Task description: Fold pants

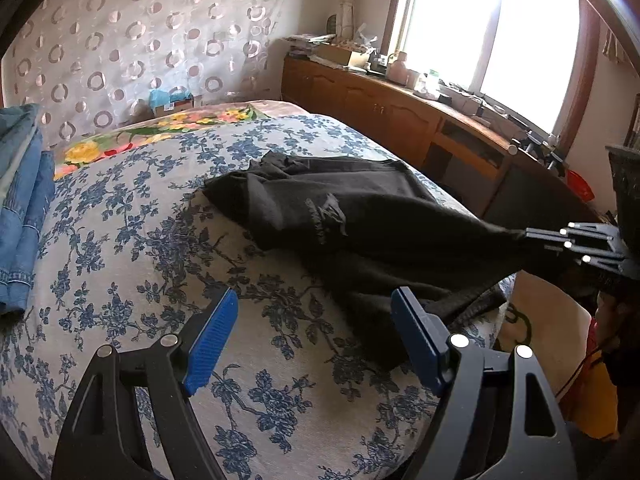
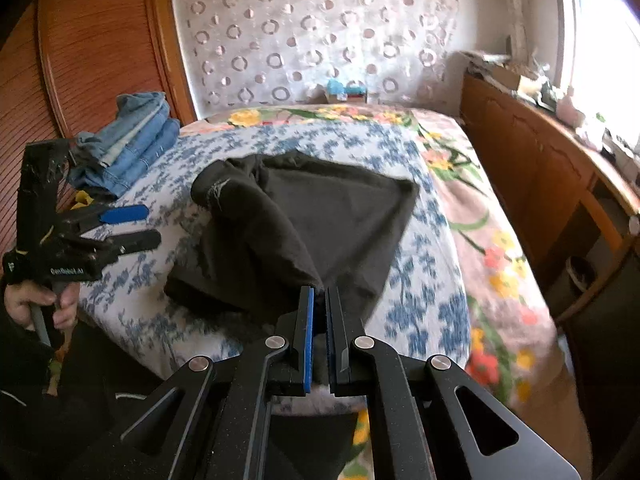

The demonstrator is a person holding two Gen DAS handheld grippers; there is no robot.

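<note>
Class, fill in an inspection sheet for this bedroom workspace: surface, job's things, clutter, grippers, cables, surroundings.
Surface: bed with blue floral cover.
Job's things: black pants spread on the bed, one end lifted.
Clutter: folded jeans stacked at the bed's far side.
Grippers: left gripper open, holding nothing; right gripper shut on the pants' end.
Cables: nothing seen.
Surroundings: wooden cabinet under a bright window; patterned curtain behind the bed.

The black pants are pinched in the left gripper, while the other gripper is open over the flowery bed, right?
Not quite: the right gripper pinches the black pants, as the right wrist view shows. The left gripper is the open one over the flowery bed.
</note>
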